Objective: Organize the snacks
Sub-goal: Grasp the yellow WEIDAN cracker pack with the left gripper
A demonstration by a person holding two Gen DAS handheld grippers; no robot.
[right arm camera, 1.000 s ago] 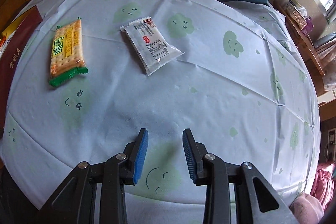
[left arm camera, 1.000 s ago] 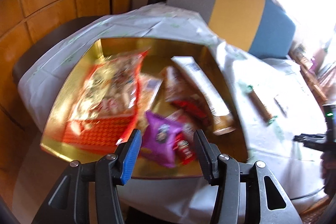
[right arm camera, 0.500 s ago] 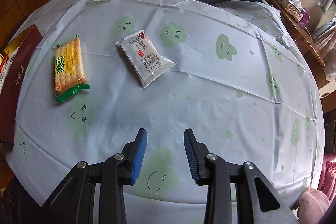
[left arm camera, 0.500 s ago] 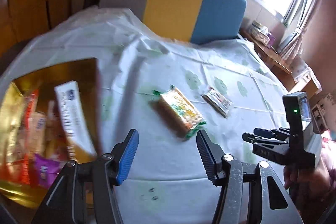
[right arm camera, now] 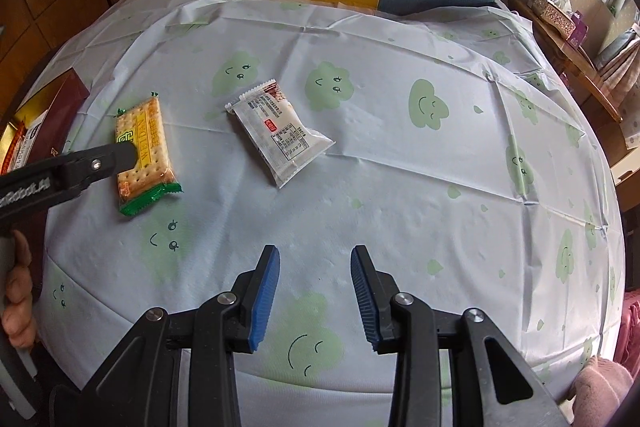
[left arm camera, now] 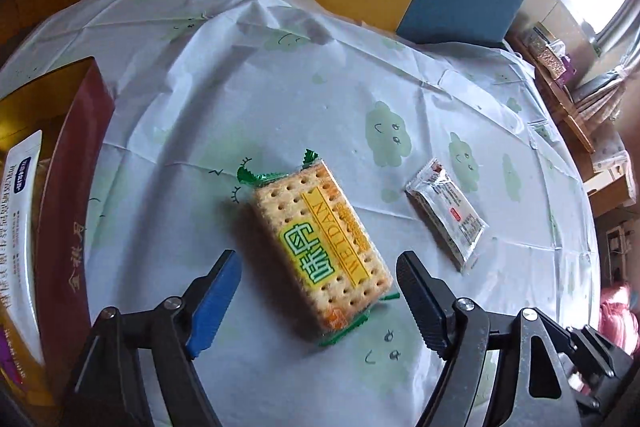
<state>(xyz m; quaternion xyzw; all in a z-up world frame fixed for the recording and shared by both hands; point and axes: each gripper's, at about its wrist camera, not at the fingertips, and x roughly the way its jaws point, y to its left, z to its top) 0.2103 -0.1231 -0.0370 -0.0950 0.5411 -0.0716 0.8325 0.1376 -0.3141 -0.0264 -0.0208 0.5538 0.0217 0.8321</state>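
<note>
The cracker pack (left arm camera: 320,247) lies flat on the surface (left arm camera: 280,87) near its left edge, well apart from the far edge and just right of the box (left arm camera: 76,211) that stands at that edge with other snacks inside. A white sachet (left arm camera: 446,209) lies nearby to the right, apart from the pack. The pack is judged light and fairly stiff, since the stacked crackers give it a slab shape, but the contents are brittle and the film wrapper is likely slippery; its crimped green ends are soft and offer poor hold. The recommended hold is across the two long sides at mid-length, with moderate closing force, so that the crackers do not crack and the pack does not pivot. The left gripper (left arm camera: 316,287) is held low over the near end of the pack, pointing forward and down, with its jaws wide apart and one on each side of the pack; no contact is visible. The pack lies at a slight angle to the jaw line, so a small twist of the wrist is judged necessary before closing. The right gripper (right arm camera: 314,291) hangs above bare cloth near the near edge of the surface, its jaws apart and holding nothing, well clear of both the sachet and the pack.
</note>
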